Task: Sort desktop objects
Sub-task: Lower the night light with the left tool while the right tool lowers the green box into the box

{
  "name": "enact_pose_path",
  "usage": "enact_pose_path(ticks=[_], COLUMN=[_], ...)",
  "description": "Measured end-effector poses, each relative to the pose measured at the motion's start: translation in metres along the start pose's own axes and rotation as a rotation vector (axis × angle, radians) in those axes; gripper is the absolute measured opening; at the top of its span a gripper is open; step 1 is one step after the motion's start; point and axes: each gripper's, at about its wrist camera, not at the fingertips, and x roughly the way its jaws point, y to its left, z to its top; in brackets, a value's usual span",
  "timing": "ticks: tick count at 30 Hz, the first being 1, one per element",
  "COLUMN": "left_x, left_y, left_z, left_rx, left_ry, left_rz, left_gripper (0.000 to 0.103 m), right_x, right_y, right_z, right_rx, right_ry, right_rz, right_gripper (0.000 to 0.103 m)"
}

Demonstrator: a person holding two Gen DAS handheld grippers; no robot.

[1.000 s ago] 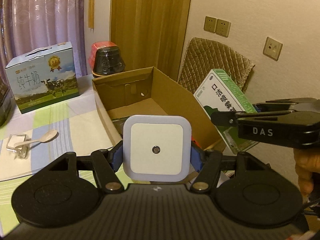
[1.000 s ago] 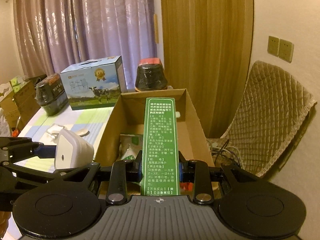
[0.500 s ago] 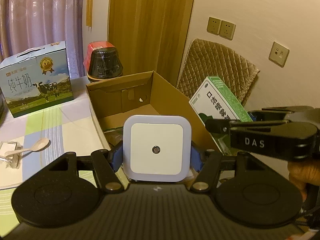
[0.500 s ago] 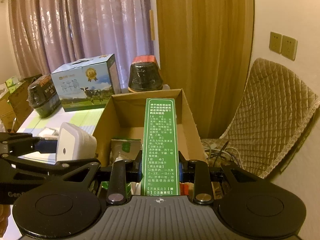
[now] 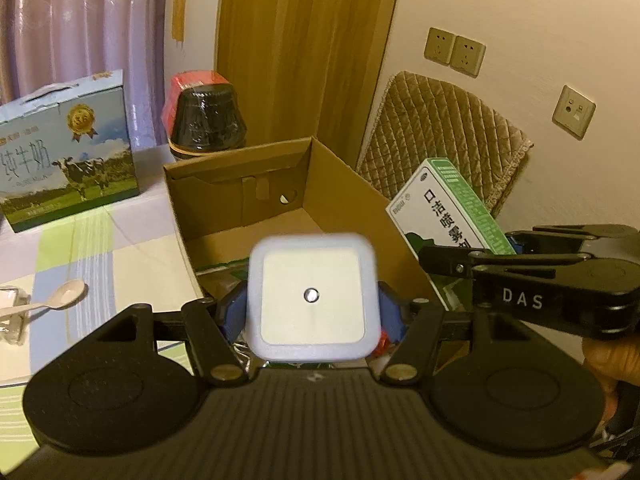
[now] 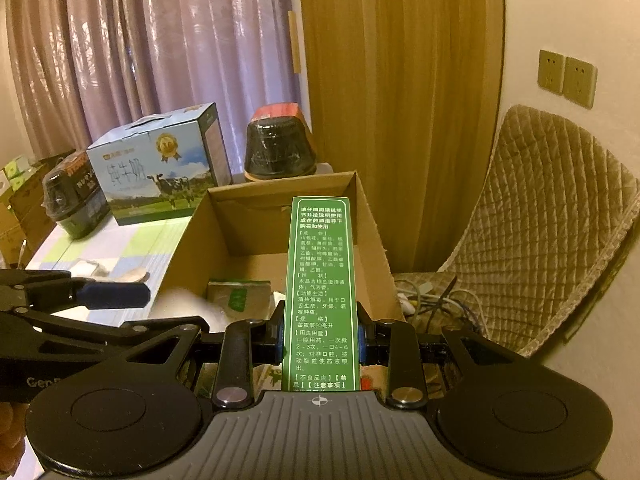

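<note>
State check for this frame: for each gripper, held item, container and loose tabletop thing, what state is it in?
Left gripper: shut on the white night light.
Right gripper: shut on the green medicine box, held lengthwise.
Cardboard box: open, items already inside.
Milk carton: closed, upright on the table.
Plastic spoon: lying loose on the table.

Open-topped cardboard box (image 5: 344,184), far half bare, packets (image 6: 240,300) crowding the near end.
</note>
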Motion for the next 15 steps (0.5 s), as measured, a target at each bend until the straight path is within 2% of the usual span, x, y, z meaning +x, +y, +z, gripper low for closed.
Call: enact_pose_path(ticks=[2,15], left_x=[0.002,-0.011], left_y=[0.002,0.013], left_z=[-0.001,-0.005], left_rx=[-0.006,-0.017], left_ry=[0.006,0.006], left_rz=[-0.003,0.017], left_gripper=[0.065,0.065], right_x=[0.001,0.003], right_y=[0.0,0.01], right_z=[0.0,-0.001], right_rx=[-0.001,-0.005], right_ry=[0.002,0.008], right_rz=[0.0,0.013], right_gripper=[0.028,0.028])
